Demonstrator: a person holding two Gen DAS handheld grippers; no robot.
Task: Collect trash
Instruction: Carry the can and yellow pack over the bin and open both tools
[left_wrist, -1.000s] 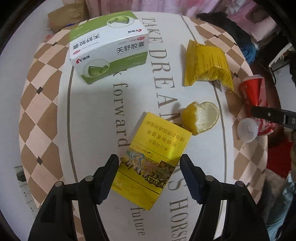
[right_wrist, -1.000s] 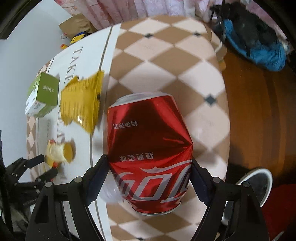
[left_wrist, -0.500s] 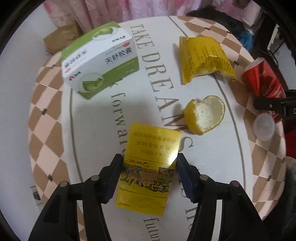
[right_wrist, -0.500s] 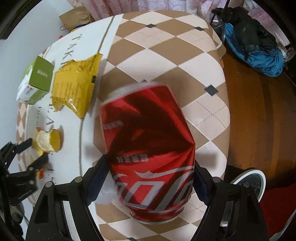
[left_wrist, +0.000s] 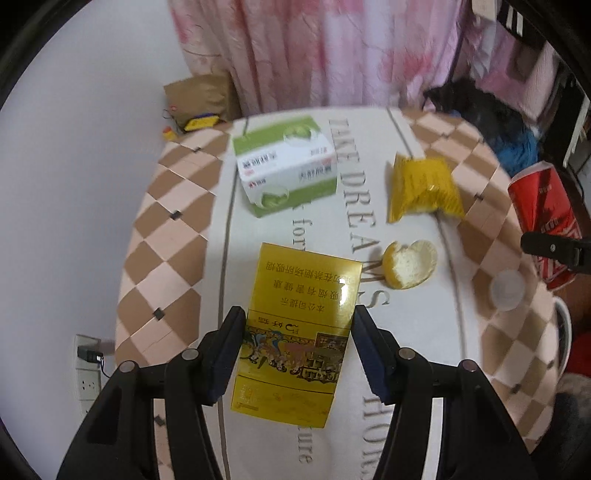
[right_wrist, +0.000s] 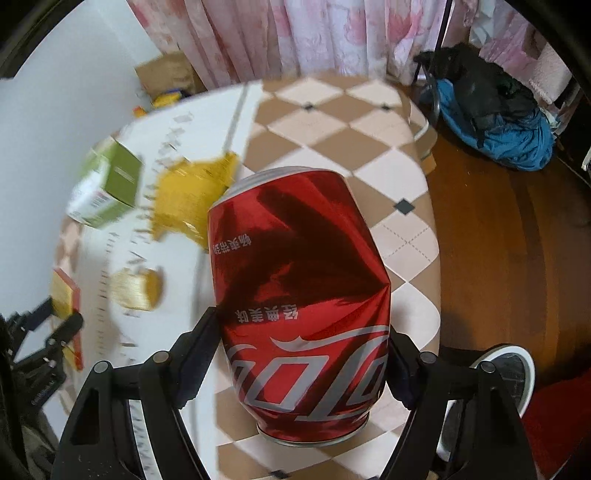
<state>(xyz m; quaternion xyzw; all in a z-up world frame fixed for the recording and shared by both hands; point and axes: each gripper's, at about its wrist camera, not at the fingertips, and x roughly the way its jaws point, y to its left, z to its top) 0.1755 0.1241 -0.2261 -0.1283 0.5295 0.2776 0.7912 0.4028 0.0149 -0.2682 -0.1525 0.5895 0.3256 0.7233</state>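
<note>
Pink flowered curtains (left_wrist: 332, 55) hang behind a round table (left_wrist: 177, 206) whose cloth has a white middle band with grey lettering and tan-and-cream diamonds toward its edges. Beyond the table's right edge lies dark wooden floor (right_wrist: 498, 240), with a blue and black heap of cloth (right_wrist: 495, 122) by the curtains. On the white band, a green-and-white box (left_wrist: 286, 166) sits toward the far edge, a yellow wrapper (left_wrist: 421, 188) nearer the right edge, and a piece of citrus peel (left_wrist: 410, 264) mid-table. The left gripper (left_wrist: 298, 343) pinches a yellow cigarette pack (left_wrist: 299, 328) by its sides over the near part of the band. The right gripper (right_wrist: 303, 354) clamps a dented red soda can (right_wrist: 299, 295) above the checkered right edge. A small translucent cup (left_wrist: 506, 293) rests near that edge.
</note>
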